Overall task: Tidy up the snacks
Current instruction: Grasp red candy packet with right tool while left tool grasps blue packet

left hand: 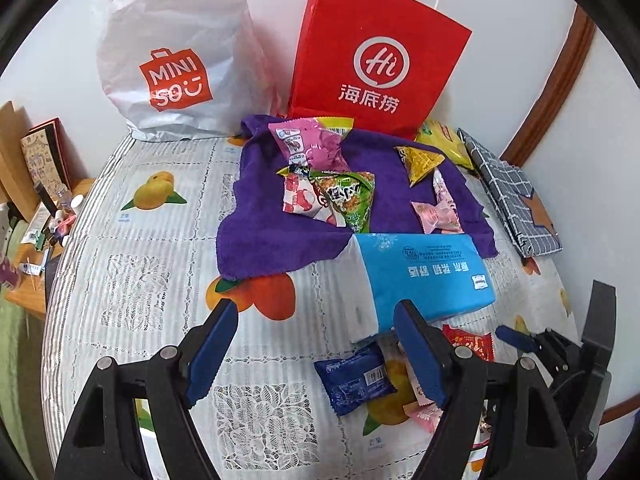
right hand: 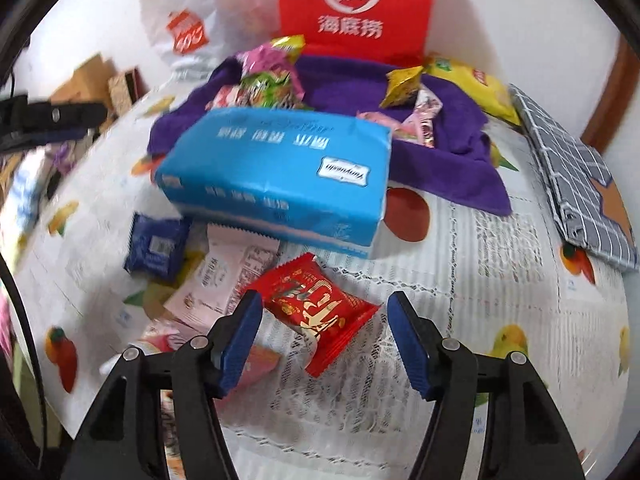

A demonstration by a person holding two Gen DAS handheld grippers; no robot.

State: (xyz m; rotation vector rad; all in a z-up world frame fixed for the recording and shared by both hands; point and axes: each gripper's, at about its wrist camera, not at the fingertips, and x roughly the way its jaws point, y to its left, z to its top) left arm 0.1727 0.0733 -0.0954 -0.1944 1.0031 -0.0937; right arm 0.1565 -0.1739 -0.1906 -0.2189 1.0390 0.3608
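A table (left hand: 120,280) covered by a white lace-patterned cloth printed with fruit is seen in both views. At its far edge, against the wall, a white plastic shopping bag (left hand: 172,52) with an orange logo and a red paper bag (left hand: 376,56) with white handles are stood upright side by side. In front of them a purple towel (left hand: 276,236) is spread, and on it a heap of small snack packets is scattered: pink ones (left hand: 308,142), a green one (left hand: 352,196), a yellow triangular one (left hand: 420,162). A yellow bag (right hand: 476,84) lies at the towel's right edge, next to a folded grey checked cloth (right hand: 576,184). A blue tissue pack (right hand: 280,184) with white lettering is laid across the towel's near edge. Just in front of it more snacks are strewn on the tablecloth: a dark blue packet (right hand: 158,246), a pale pink packet (right hand: 224,276), and a red packet (right hand: 320,312) with gold print and crimped ends, lying flat. The right gripper (right hand: 324,340) is held over the red packet with the jaws apart, the packet between the blue pads but not pressed. The left gripper (left hand: 312,356) is held open above bare tablecloth, near the dark blue packet.
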